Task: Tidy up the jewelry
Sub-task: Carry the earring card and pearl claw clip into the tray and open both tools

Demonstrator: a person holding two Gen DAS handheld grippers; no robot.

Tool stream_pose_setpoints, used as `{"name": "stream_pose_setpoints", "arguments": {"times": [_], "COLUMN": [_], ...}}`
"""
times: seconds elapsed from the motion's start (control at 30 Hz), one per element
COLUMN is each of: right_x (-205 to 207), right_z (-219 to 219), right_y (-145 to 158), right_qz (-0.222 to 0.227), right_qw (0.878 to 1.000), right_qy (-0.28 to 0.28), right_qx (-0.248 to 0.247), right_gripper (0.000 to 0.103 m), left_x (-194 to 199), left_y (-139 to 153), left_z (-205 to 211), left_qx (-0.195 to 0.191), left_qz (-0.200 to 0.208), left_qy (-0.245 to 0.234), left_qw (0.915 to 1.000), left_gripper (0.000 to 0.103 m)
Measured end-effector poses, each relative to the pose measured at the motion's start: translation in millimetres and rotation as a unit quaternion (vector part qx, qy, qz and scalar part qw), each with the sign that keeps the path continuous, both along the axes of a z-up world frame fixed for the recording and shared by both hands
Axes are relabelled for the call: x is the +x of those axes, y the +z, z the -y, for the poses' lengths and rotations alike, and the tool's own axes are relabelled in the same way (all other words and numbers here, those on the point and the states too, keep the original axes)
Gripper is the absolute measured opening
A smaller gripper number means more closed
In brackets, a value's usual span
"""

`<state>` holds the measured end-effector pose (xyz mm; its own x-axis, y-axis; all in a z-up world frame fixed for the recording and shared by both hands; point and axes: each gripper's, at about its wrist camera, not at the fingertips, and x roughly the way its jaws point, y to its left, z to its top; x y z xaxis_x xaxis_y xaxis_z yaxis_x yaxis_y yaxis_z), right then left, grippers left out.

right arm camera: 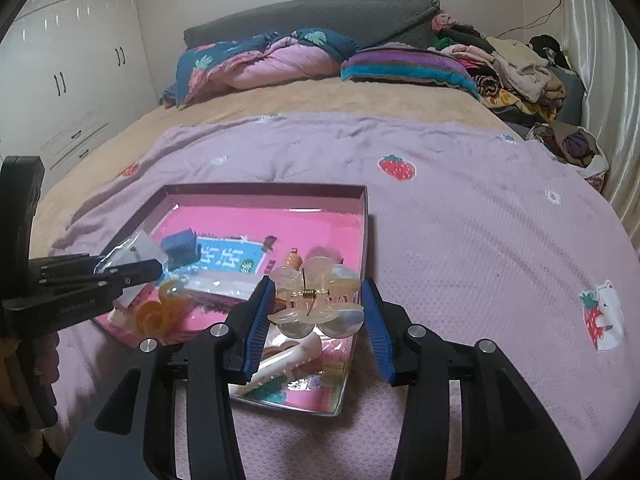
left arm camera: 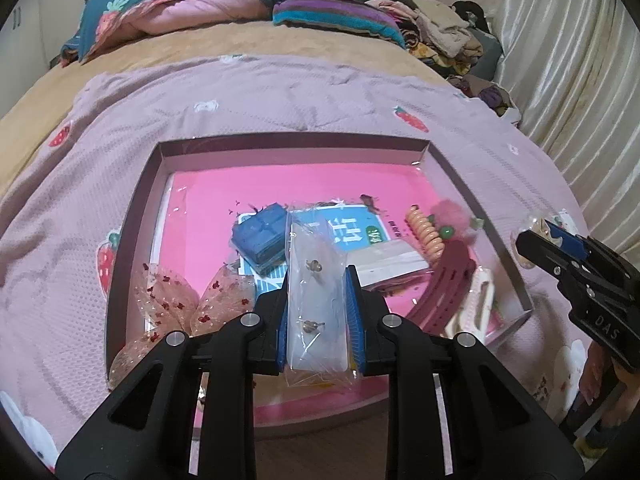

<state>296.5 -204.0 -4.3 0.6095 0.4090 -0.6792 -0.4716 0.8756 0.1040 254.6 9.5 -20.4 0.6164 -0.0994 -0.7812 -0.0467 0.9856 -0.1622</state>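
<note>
Left gripper (left arm camera: 318, 304): I've got it clamped on the earring bag (left arm camera: 316, 300), both blue pads pressing the bag's sides, two studs showing through the plastic; it hangs over the near part of the box (left arm camera: 132, 216).
Right gripper (right arm camera: 318, 308): I'm carrying the flower clip (right arm camera: 316, 304) between the fingers; the left pad looks to be touching it, the right pad shows a sliver of gap, so I judge it lightly held, not firmly pinched. It hovers over the box's near right corner.
Step in hand: my read is placing both pieces into the box.
How I'd do it well: bring each one low before easing off, bag flat so the studs don't shift, clip into a bare pink patch, one side at a time so the tools don't cross.
Near contents: sequin bows (left arm camera: 176, 300) at left, red headband (left arm camera: 444, 284) and white comb clip (right arm camera: 288, 364) at right, orange spiral tie (right arm camera: 156, 312) under the left tool.
Farther in: blue pouch (left arm camera: 262, 240), coil tie (left arm camera: 426, 232) and pink pompom (left arm camera: 450, 216) crowd the middle; far pink floor is free.
Beyond: box sits on a lilac blanket (right arm camera: 460, 240).
</note>
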Motion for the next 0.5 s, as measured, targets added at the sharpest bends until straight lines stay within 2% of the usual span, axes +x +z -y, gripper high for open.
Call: {"name": "stream_pose_setpoints", "arguments": {"times": [0.37, 0.5], "right_x": [-6.5, -13.9], "right_z": [-11.6, -18.3], "right_y": [-11.5, -10.3], "right_qz": [-0.015, -0.014], "right_qw": [0.999, 0.998], "right_qy": [0.026, 0.055], "right_qx": [-0.012, -0.005], "right_gripper": [0.043, 0.043], "left_x": [7.9, 13.0], "left_y": [-13.8, -16.5], "left_z": [-10.9, -12.3], "left_qx": [-0.004, -0.003], "left_qz": [-0.016, -0.018], "left_qy": [0.015, 0.018], "left_qw": [0.9997, 0.9997], "left_gripper": [0.016, 0.016]}}
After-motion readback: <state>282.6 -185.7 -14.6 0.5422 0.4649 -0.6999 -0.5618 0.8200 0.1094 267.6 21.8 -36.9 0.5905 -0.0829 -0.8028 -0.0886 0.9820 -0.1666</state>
